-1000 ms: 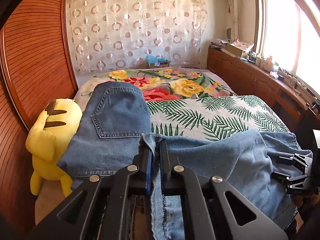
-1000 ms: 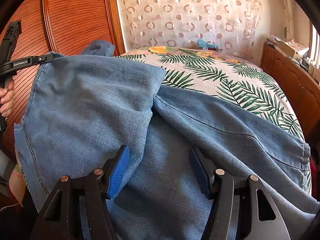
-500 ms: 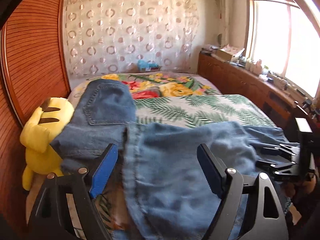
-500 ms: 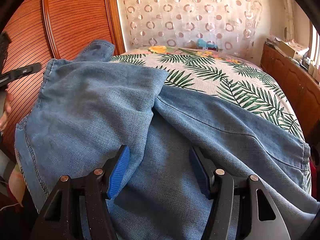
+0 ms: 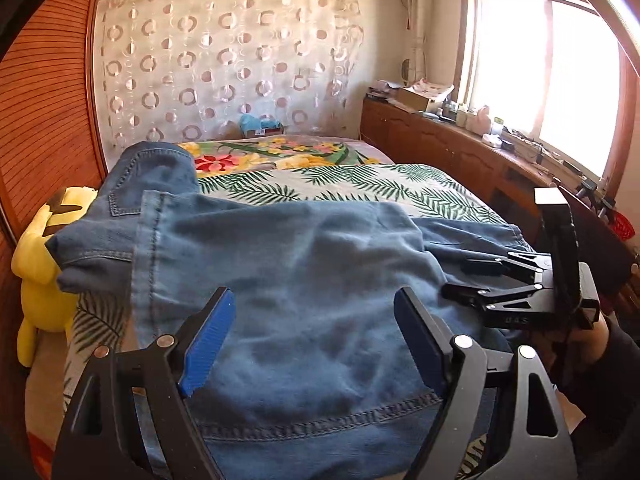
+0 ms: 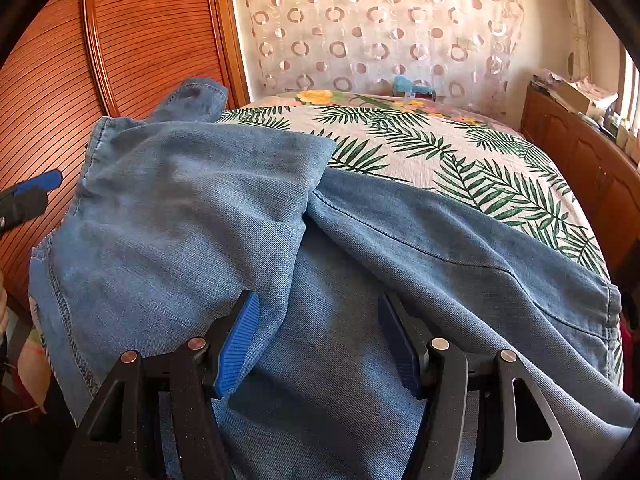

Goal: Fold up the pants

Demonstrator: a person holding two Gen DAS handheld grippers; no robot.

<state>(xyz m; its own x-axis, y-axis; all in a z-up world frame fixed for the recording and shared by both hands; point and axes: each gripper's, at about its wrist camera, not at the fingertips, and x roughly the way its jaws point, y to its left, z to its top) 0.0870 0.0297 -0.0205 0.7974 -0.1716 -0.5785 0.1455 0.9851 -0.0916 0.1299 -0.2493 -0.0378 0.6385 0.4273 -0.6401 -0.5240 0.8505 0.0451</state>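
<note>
Left wrist view looks over a pair of soft, light-blue denim pants [image 5: 280,264] spread across a bed covered in a green palm-leaf print sheet [image 5: 360,184]; a folded-over leg with a stitched hem fills the middle and lower frame, and a back pocket with curved seams lies at upper left. The left gripper [image 5: 316,344], black angular plastic with ribbed blue pads, stands wide apart above the cloth with nothing pinched between its pads. A plump yellow plush toy [image 5: 36,256] sits at the left edge, against a ribbed reddish-brown wooden wardrobe [image 5: 44,92]. At the right edge of that frame the right gripper [image 5: 480,276] shows side-on over the denim, a hand [image 5: 592,340] in a dark sleeve behind it. In the right wrist view the right gripper [image 6: 320,340] stands moderately parted, its pads straddling a fold of the denim at lower centre without visibly squeezing it. A sheer curtain with ring patterns [image 6: 380,24] hangs across the top of the frame, and a brown wooden cabinet [image 6: 580,148] runs along the right.
</note>
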